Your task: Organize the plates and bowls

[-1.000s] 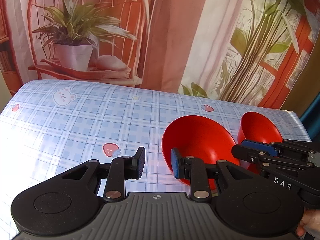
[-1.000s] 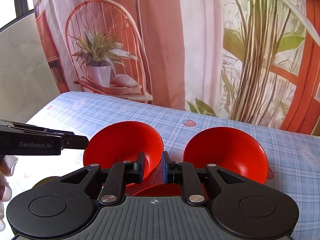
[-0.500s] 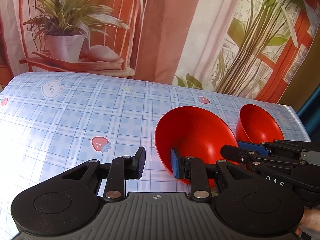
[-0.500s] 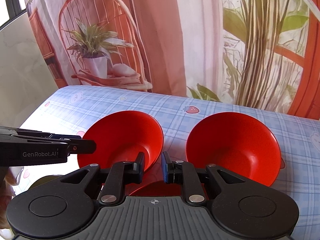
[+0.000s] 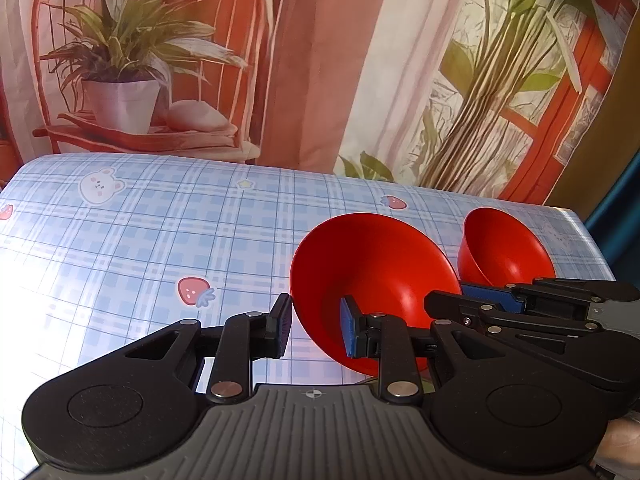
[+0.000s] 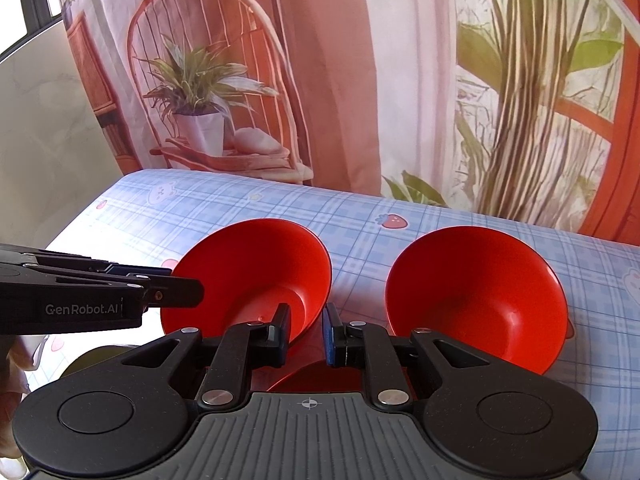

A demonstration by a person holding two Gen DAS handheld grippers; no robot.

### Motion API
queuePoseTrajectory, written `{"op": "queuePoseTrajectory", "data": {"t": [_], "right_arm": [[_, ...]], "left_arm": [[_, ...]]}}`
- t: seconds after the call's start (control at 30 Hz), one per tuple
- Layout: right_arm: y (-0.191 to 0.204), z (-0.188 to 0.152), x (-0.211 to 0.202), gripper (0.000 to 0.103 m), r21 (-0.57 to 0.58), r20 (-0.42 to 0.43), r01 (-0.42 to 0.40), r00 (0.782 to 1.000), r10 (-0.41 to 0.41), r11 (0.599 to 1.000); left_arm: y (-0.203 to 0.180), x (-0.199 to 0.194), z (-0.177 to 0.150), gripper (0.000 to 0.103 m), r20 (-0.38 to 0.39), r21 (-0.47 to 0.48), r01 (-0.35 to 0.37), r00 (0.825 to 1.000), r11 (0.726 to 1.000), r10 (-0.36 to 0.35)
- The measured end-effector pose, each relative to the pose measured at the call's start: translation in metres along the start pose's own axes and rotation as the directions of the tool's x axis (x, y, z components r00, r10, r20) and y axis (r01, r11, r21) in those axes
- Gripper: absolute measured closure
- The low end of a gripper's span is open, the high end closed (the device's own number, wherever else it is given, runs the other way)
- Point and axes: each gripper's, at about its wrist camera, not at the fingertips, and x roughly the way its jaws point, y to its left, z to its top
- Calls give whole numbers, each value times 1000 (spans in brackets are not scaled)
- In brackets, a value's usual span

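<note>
The left gripper [image 5: 314, 330] is spreading its fingers astride the near rim of the left red bowl [image 5: 372, 276] on the checked tablecloth [image 5: 160, 240] — closing looks next. The right gripper [image 6: 306, 330], slightly parted, is hovering between both bowls — perhaps above a plate [image 6: 316, 376].

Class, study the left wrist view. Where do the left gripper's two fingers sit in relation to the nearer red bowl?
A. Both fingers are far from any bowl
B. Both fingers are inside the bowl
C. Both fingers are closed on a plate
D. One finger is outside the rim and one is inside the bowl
D: the left gripper is open, with its left finger outside the rim of the red bowl and its blue-padded finger inside.
</note>
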Motion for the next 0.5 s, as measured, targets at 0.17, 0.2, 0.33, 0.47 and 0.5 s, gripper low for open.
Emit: {"op": "queuePoseTrajectory", "data": {"t": [0.17, 0.2, 0.33, 0.47, 0.5], "right_arm": [[3, 2, -5, 88, -2, 20, -5, 1000, 5, 1000], [4, 3, -8, 88, -4, 27, -7, 1000, 7, 1000], [7, 5, -19, 88, -4, 50, -15, 999, 15, 1000], [5, 7, -36, 88, 1, 79, -17, 997, 17, 1000], [4, 7, -41, 88, 3, 87, -18, 996, 17, 1000]], "left_arm": [[-2, -11, 4, 75, 19, 6, -9, 1000, 1000, 9], [-3, -15, 5, 75, 26, 10, -12, 1000, 1000, 11], [-9, -29, 7, 75, 51, 19, -21, 998, 1000, 20], [-21, -44, 5, 75, 76, 42, -27, 997, 999, 24], [-24, -47, 4, 75, 80, 46, -26, 997, 999, 22]]}}
